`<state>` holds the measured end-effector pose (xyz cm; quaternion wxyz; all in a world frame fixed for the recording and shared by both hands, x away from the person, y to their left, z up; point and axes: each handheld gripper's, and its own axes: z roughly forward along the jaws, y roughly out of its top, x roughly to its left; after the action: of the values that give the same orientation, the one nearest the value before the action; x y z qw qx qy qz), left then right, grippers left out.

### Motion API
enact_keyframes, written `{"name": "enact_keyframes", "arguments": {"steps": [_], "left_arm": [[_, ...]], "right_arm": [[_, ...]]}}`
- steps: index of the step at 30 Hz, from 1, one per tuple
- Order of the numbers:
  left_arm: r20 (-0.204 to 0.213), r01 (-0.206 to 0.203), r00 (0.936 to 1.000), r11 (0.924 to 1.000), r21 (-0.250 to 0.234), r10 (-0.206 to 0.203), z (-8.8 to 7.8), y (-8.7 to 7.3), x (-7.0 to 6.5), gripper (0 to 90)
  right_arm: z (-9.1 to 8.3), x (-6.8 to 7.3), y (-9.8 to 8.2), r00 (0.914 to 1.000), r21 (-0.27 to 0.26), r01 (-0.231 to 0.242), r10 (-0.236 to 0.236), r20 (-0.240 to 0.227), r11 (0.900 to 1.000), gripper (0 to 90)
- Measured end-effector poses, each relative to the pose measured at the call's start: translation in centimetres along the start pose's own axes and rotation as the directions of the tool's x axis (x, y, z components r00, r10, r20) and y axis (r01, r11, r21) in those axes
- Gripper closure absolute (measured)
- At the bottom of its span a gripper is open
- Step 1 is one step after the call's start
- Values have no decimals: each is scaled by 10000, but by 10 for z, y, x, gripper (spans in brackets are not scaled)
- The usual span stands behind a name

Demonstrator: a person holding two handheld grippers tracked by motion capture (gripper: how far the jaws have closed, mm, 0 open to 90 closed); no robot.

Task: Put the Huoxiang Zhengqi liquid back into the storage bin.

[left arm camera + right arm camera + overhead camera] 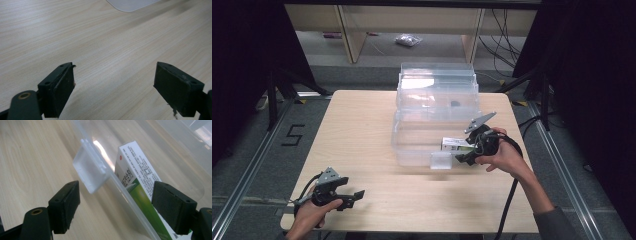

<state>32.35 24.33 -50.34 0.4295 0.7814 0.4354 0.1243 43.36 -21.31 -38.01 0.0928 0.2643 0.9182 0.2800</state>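
The small carton is already lying inside the clear bin at its near right wall, and the right gripper is hovering at that wall with fingers spread wide, pressing on nothing. The left gripper is idling, fingers open and empty, at the table's near left corner; judging by this, the placing looks done and only the lid behind remains to close.

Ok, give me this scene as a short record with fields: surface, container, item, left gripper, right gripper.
surface: light wooden table
container: clear plastic storage bin with its lid open, white latch tab on the near wall
item: white and green printed carton lying inside the bin against the near wall
left gripper: jaws open over bare wood at the table's near left, nothing between them
right gripper: jaws open, straddling the bin's near wall, one jaw outside by the latch, one inside by the carton; no clear grip
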Motion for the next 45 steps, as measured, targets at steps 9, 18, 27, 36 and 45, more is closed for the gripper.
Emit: {"name": "enact_keyframes", "arguments": {"steps": [9,18,27,36,45], "left_arm": [[-17,-65,10000,10000,49,66,-1,0,0,160],[-6,-8,10000,10000,2,8,0,0,0,159],[10,-4,10000,10000,26,4,0,0,-1,159],[-6,-96,10000,9999,90,96,-1,0,0,159],[-10,-109,9999,9999,55,109,-2,1,0,159]], "right_arm": [[0,12,-8,9999,-310,-104,105,29,9995,235],[0,21,-20,10000,-1019,-41,45,43,9948,231],[8,36,-37,9992,-1183,-171,211,328,9928,232],[14,48,-50,9973,-1369,-414,493,548,9897,233],[21,54,-67,9939,-1694,-909,999,456,9814,233]]}}
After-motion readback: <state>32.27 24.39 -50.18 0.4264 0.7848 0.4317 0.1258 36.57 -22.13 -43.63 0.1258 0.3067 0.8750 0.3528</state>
